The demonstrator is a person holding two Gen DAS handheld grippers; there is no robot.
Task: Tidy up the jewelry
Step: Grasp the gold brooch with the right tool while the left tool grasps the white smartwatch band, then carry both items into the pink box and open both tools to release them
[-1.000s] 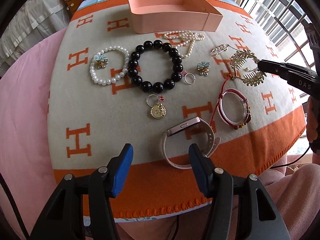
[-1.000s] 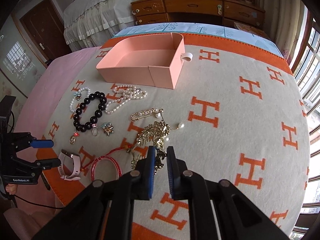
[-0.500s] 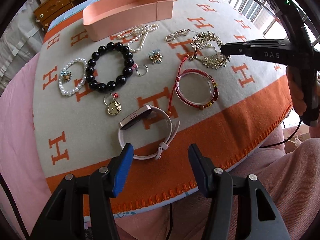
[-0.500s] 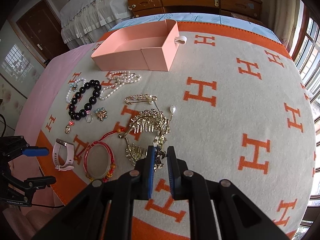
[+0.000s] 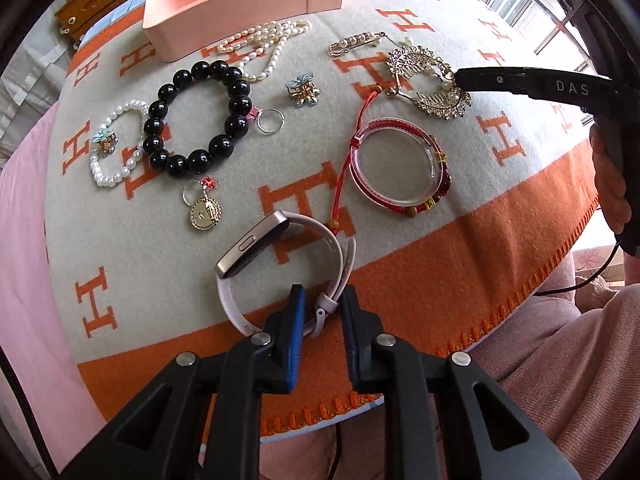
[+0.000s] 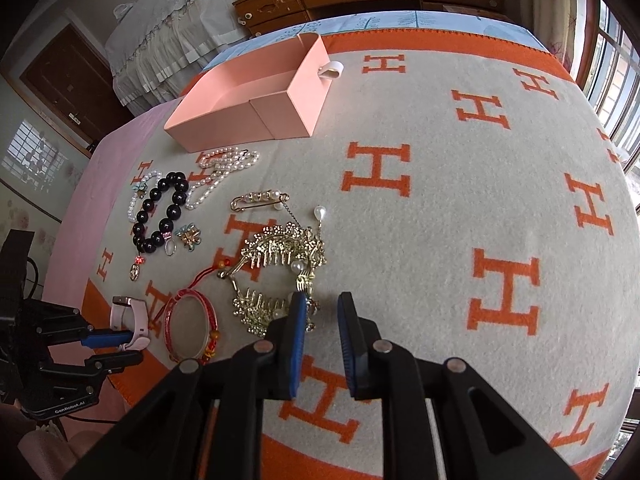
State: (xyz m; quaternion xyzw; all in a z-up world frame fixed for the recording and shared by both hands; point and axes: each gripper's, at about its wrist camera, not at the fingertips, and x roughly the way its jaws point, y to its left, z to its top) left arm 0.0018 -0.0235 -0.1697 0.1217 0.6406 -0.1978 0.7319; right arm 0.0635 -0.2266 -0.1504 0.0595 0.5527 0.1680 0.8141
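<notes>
Left claw: the left gripper (image 5: 322, 305) points down at the near edge of the blanket; its jaws have just been closing and now pinch the pale pink strap of the watch (image 5: 280, 264), with the strap's loop showing between the blue pads.
Right claw: the right gripper (image 6: 322, 312) hangs over the near end of the gold hair comb (image 6: 280, 272); its jaws have just been opening a little, one pad sits against the comb's dangling end, and whether anything is truly gripped cannot be told.
Around the claws: a red cord bracelet (image 5: 400, 168) lies between watch and comb; farther out lie a black bead bracelet (image 5: 196, 116), a small pearl bracelet (image 5: 116, 140), a pearl necklace (image 5: 264, 46), a gold pin (image 5: 356, 42) and a gold pendant (image 5: 205, 213).
Box: the pink box (image 6: 248, 96) stands open and apparently empty at the far side, well apart from both claws.
Step in hand: judged, the first pick-ups; nothing is stored yet.
Next move: lift the watch clear without snagging the red cord, then carry it to the box.
Writing: "DAS" on the right gripper's finger, "GenRobot.AI" on the left gripper's body, orange "H" letters across the blanket (image 6: 460, 220).
</notes>
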